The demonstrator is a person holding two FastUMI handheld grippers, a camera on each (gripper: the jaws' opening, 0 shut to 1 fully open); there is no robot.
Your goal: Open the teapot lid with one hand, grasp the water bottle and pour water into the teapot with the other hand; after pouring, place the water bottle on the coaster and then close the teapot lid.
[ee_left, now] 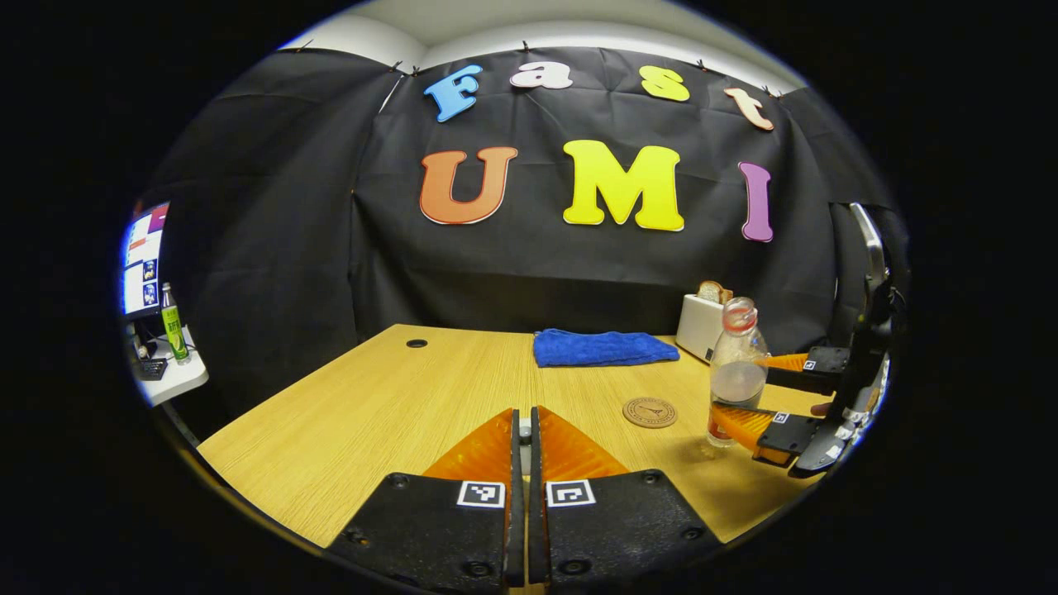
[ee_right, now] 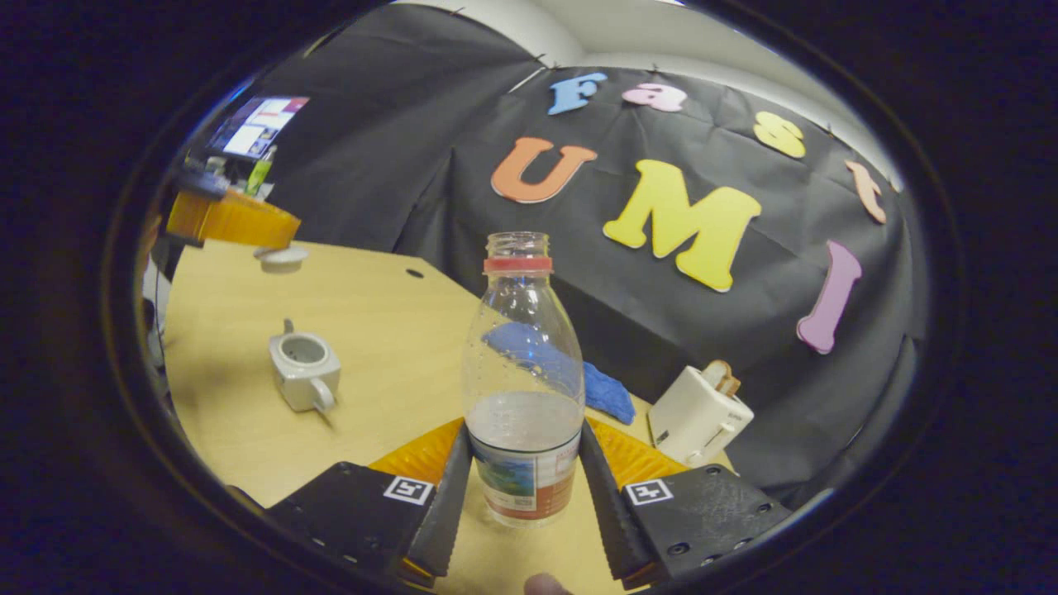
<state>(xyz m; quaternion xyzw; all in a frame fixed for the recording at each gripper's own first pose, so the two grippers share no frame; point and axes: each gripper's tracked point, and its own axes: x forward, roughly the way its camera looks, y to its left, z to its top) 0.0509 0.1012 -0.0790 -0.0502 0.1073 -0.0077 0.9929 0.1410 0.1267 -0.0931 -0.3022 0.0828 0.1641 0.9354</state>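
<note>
Meanwhile, we hold the teapot lid point(ee_right: 280, 258) clamped in our left tool point(ee_right: 248, 227) above the bench point(ee_right: 388, 330), while our right tool point(ee_right: 522, 471), fingers apart around the uncapped water bottle point(ee_right: 521, 388), could tip it.

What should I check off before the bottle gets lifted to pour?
1. Lid off the teapot, pinched in the left gripper: ok.
2. Teapot mouth open and unobstructed: ok.
3. Water bottle uncapped, water inside: ok.
4. Right gripper fingers on both sides of the bottle: ok.
5. Fingers pressing firmly: cannot tell.
6. Coaster free for later: ok.
</note>
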